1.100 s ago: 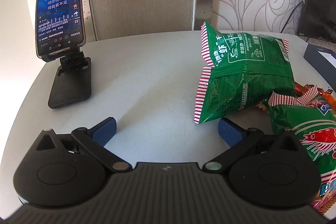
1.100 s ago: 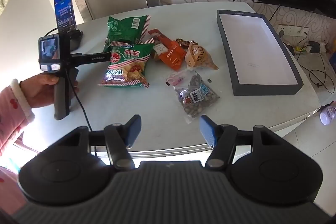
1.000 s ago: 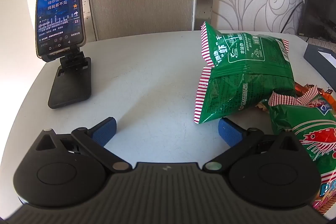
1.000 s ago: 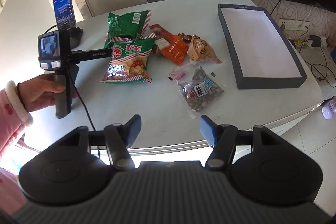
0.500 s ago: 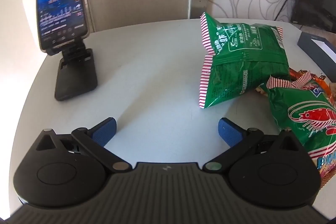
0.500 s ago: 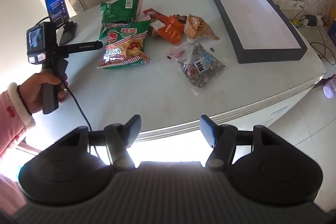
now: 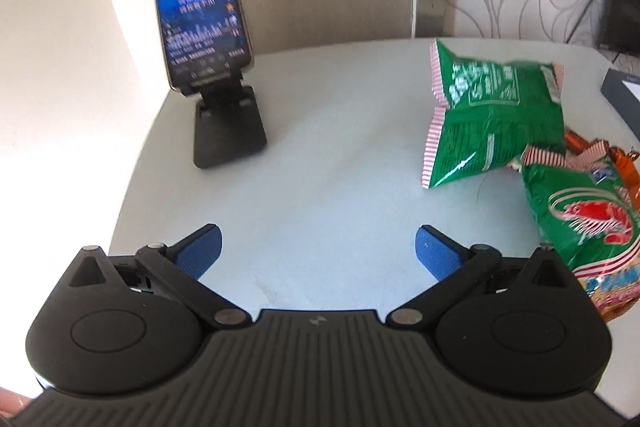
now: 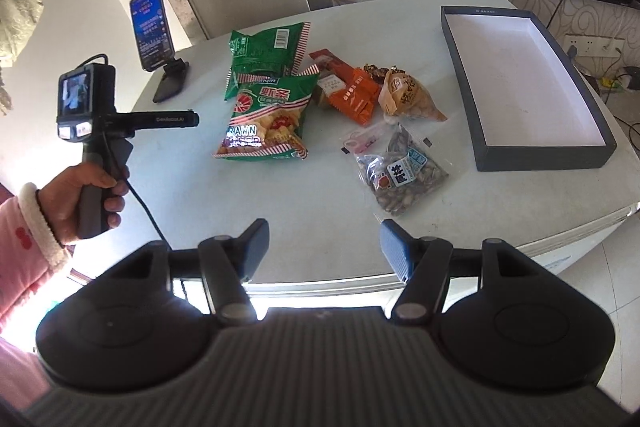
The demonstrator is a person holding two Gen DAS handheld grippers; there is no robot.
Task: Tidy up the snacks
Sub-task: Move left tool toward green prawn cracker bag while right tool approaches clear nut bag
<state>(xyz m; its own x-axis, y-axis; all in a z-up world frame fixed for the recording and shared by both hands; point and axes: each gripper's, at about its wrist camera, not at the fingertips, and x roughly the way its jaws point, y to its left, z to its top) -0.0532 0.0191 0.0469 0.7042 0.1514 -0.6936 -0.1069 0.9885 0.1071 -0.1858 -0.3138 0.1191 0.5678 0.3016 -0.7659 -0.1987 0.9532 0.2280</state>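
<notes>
Left gripper (image 7: 318, 245) has risen; phone (image 7: 200, 13) beside snack bags (image 7: 494, 115).

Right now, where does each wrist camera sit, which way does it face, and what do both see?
Left wrist: behind the open left tool, angled down over the table's left end at the phone.
Right wrist: behind the open right tool, off the near table edge, facing the snacks and empty box; a hand shows.
Shared: phone, both green bags.

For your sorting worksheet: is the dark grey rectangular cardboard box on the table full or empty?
Empty. The dark grey rectangular cardboard box shows only its bare white floor; every snack packet lies outside it on the table.
</notes>
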